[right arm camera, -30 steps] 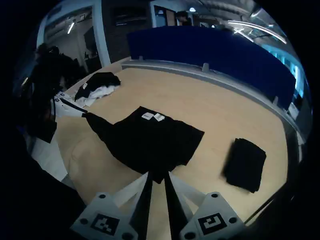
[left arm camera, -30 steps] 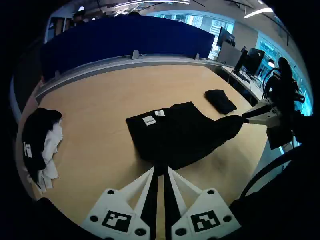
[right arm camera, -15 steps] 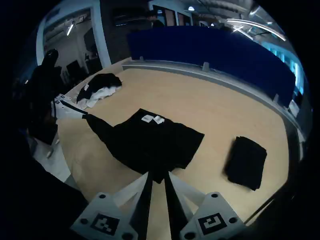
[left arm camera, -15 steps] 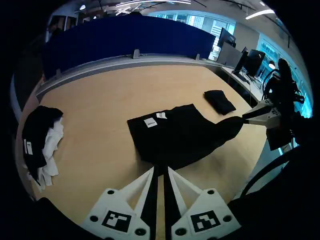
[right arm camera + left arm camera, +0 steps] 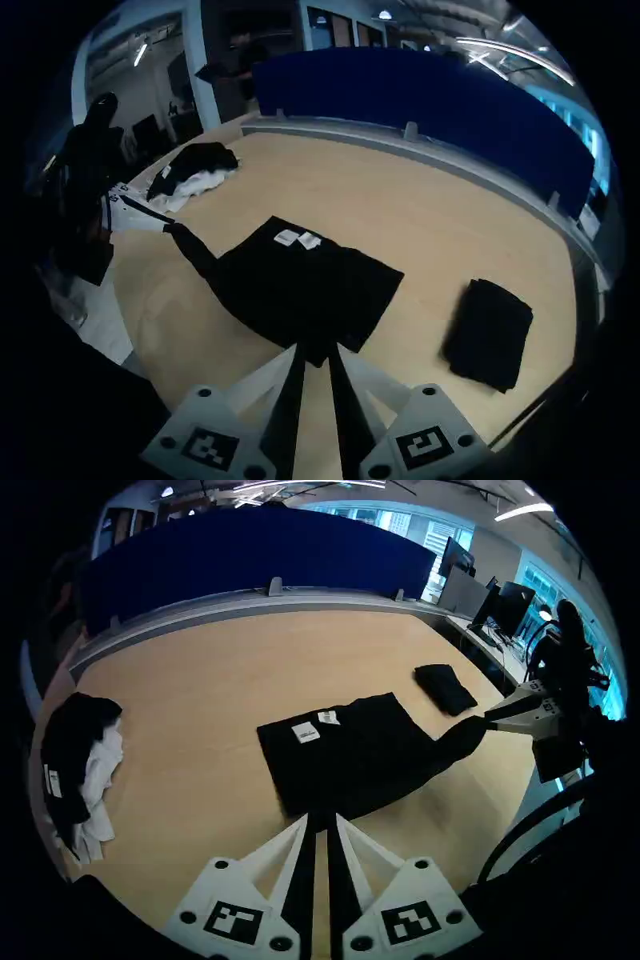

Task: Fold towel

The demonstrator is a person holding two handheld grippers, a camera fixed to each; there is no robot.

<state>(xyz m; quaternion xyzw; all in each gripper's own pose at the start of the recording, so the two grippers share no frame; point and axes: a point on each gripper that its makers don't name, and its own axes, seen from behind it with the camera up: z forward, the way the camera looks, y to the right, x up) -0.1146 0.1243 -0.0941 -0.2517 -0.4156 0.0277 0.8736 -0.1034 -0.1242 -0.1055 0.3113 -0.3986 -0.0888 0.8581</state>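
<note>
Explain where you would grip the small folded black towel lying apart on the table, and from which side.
Probably the edge nearest the table rim, approached low from that side: the folded black towel lies flat as a compact stack, so only an exposed edge can be pinched.

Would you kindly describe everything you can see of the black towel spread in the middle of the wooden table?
The black towel is soft, matte cloth, lying mostly flat on the light wooden table in a rough rectangle. Two small white labels sit near its far edge. The left gripper pinches one near corner with jaws closed; the right gripper grips the other, and each held corner is drawn up off the table into a point.
</note>
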